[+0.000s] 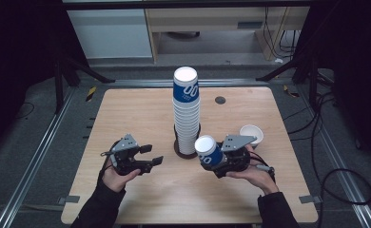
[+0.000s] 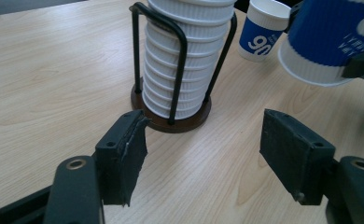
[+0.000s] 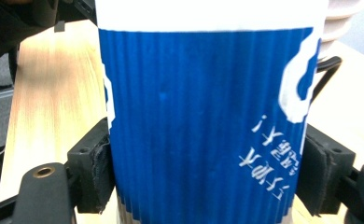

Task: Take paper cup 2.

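Right tool: the right tool (image 1: 215, 159) is clamped on a blue ribbed paper cup (image 1: 208, 151), its pads pressed against both sides of the cup's wall in the right gripper view; the cup (image 3: 203, 121) is held above the worktop, tilted, white rim toward the stack.
Left tool: the left tool (image 1: 151, 155) holds nothing; its jaws stand apart with only bare wood between them, pointing at the holder's base.
Held cup's place: just right of the stack's foot, near the front middle of the worktop (image 1: 126, 114).
Stack: a tall cup stack (image 1: 186, 111) of white nested cups topped by a blue one, standing in a black wire cup holder (image 2: 171, 88) on a round dark base, between the two tools.
Other cup: a second blue cup (image 2: 264, 30) stands upright beyond the right tool, open mouth up.
In the way: the wire uprights of the holder ring the lower cups; the stack's top stands well higher than the held cup.
Further off: a small dark round grommet (image 1: 219, 100) in the worktop behind the stack.
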The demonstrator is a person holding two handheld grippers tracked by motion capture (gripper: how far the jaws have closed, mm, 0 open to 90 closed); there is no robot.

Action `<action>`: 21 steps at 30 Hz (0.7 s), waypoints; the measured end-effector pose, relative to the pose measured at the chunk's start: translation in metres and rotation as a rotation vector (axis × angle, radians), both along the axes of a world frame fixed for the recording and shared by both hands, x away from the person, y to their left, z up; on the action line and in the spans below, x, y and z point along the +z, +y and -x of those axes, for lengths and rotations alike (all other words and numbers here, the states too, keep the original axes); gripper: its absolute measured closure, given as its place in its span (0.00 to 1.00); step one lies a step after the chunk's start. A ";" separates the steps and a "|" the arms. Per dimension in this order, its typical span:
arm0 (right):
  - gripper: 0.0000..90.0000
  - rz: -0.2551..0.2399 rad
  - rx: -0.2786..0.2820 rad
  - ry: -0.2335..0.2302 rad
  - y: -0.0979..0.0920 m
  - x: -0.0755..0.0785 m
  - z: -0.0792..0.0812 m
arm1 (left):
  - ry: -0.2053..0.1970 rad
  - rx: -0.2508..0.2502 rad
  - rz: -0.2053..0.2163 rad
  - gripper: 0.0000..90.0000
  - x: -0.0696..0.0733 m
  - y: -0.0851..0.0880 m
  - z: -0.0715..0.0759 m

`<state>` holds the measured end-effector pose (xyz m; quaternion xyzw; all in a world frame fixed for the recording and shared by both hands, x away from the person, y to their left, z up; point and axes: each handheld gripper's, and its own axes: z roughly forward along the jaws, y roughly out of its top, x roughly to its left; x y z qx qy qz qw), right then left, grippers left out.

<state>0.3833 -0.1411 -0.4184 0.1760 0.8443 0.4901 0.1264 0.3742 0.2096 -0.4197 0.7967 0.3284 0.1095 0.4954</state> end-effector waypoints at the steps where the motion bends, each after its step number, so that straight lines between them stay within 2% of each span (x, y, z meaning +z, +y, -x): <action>1: 0.23 0.001 0.008 0.001 0.002 -0.001 0.000 | 0.001 -0.006 0.000 0.34 0.001 -0.001 0.001; 5: 0.23 0.019 0.027 0.003 0.010 -0.004 -0.001 | 0.007 -0.037 0.000 0.34 0.004 -0.005 0.003; 16: 0.23 0.073 0.052 -0.015 0.027 -0.010 -0.002 | 0.011 -0.070 -0.001 0.33 0.006 -0.016 0.008; 21: 0.23 0.098 0.064 -0.018 0.035 -0.014 -0.002 | 0.012 -0.101 -0.005 0.30 0.006 -0.023 0.011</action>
